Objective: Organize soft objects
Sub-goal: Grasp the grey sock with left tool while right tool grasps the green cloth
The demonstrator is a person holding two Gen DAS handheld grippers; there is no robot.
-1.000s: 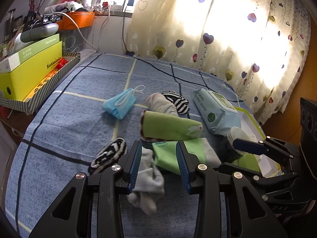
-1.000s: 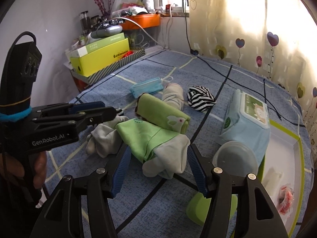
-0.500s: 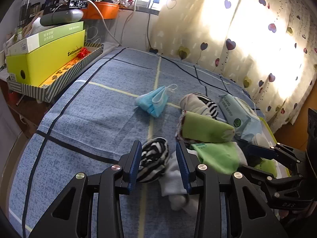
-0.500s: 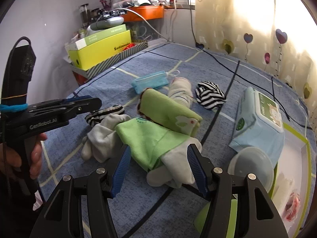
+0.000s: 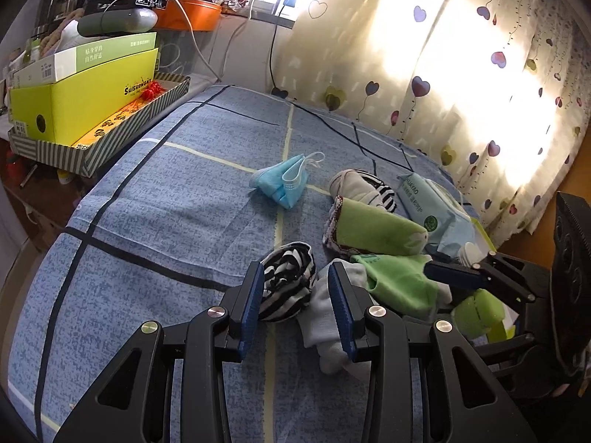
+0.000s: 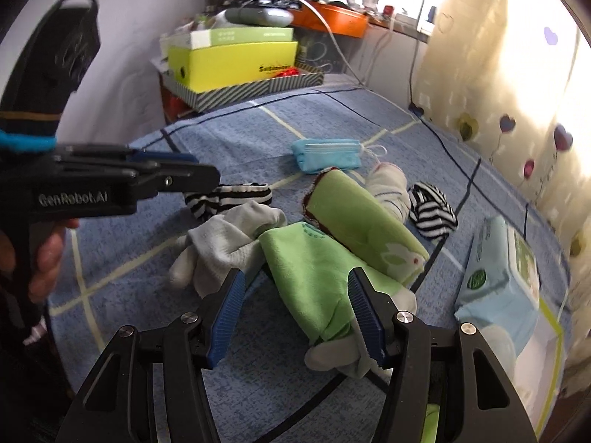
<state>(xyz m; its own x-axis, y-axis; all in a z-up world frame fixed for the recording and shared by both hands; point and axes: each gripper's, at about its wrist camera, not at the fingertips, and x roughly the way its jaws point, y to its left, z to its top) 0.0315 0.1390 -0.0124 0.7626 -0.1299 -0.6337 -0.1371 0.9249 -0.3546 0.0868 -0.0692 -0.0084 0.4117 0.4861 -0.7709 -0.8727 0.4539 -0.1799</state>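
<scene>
Soft things lie on the blue bed cover (image 5: pixel 177 199). A black-and-white striped sock (image 5: pixel 286 286) lies between the open jaws of my left gripper (image 5: pixel 295 295); it also shows in the right wrist view (image 6: pixel 227 197). A grey sock (image 6: pixel 229 243) lies beside it. My right gripper (image 6: pixel 295 295) is open around a light green cloth (image 6: pixel 314 273) with a grey sock under it. A rolled green towel (image 6: pixel 362 221), a second striped sock (image 6: pixel 430 210), a pale sock (image 6: pixel 388 184) and a blue face mask (image 6: pixel 327 155) lie beyond.
A pack of wet wipes (image 6: pixel 502 277) and a white tray with a green rim (image 6: pixel 550 343) lie at the right. A yellow box (image 5: pixel 81 99) in a striped tray stands off the bed's left side. A heart-patterned curtain (image 5: pixel 461 74) hangs behind.
My left gripper has moved left, from over the grey sock and green cloth to around the striped sock. My right gripper stays open over the green cloth, a little closer.
</scene>
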